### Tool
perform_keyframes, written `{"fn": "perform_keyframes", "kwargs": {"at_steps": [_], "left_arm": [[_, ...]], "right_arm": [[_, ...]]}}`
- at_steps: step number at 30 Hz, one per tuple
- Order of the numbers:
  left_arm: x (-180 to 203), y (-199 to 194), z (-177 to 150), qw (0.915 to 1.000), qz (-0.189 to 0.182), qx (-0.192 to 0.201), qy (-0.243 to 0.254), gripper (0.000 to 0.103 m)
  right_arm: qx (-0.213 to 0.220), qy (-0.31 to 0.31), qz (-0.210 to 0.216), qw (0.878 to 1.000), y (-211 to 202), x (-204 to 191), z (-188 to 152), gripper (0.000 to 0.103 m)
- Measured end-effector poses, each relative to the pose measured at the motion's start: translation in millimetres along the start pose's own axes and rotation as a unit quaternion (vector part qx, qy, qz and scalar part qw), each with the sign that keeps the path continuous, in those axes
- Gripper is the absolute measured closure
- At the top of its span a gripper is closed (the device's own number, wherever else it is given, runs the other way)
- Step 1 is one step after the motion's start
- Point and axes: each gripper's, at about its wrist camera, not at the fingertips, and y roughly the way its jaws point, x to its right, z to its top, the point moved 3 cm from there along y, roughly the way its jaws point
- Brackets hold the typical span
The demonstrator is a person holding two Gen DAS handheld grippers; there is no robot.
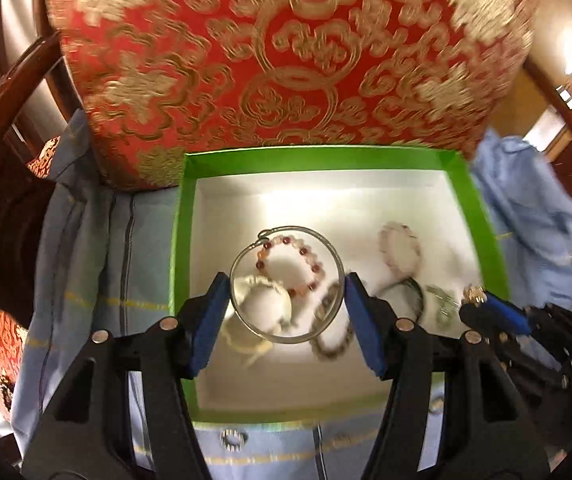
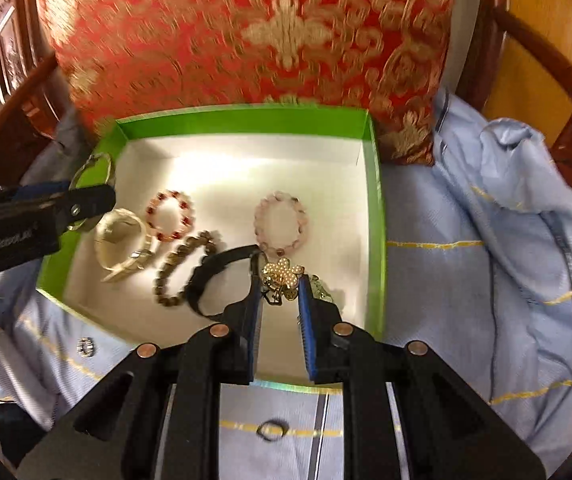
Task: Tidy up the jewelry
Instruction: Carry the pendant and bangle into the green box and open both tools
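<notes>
The left gripper (image 1: 286, 304) is clamped on a silver bangle (image 1: 286, 285) and the right gripper (image 2: 280, 292) on a pearl flower brooch (image 2: 282, 276), both held over the green box (image 2: 246, 114) where several bracelets are already laid, while two rings (image 2: 85, 347) are left on the blue cloth (image 2: 445, 300).

I see the box (image 2: 373, 184) on the cloth (image 2: 445, 280), with the cushion (image 2: 246, 32) standing behind it. In the box lie beaded bracelets (image 2: 169, 216) left and middle, another (image 2: 282, 220) right, a strap (image 2: 206, 280) before them. Two rings (image 2: 85, 347) lie on the cloth — one left of the box, one (image 2: 272, 429) before it.
</notes>
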Motion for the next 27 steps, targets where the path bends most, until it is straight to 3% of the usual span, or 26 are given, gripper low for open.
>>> {"fn": "perform_keyframes", "kwargs": {"at_steps": [3,4,5,7,11,14,19,23,27], "left_arm": [[12,11,3,0.9999,0.009,-0.008,0.007,0.044],[15,12,2,0.9998,0.010,-0.011,0.012,0.043],[19,11,2,0.9997,0.014,-0.013,0.017,0.043],[25,-1,-1,0.9997,0.007,-0.005,0.025,0.036],[27,-40,-10,0.9987,-0.011,0.041,0.028,0.032],[23,-59,-25,0.9981,-0.022,0.051,0.026,0.030],[26,-86,-65,0.9957,-0.062,0.048,0.048,0.027],[24,-82,-89,0.9956,-0.071,0.035,0.050,0.023],[13,-67,-103,0.9978,-0.050,0.006,0.044,0.023]], "right_arm": [[-0.006,-0.005,-0.009,1.000,14,0,-1,0.085],[-0.009,-0.005,-0.018,1.000,20,1,-1,0.080],[-0.012,-0.004,-0.023,1.000,21,1,-2,0.066],[-0.012,-0.002,-0.016,1.000,17,0,-5,0.052],[0.029,-0.024,0.003,0.999,-16,-8,-20,0.052],[0.052,-0.027,0.037,0.998,-45,-13,-37,0.052],[0.024,-0.075,0.093,0.993,-62,-33,-75,0.052],[-0.008,-0.111,0.058,0.992,-40,-48,-102,0.052],[-0.038,-0.077,0.026,0.996,-14,-42,-111,0.052]]}}
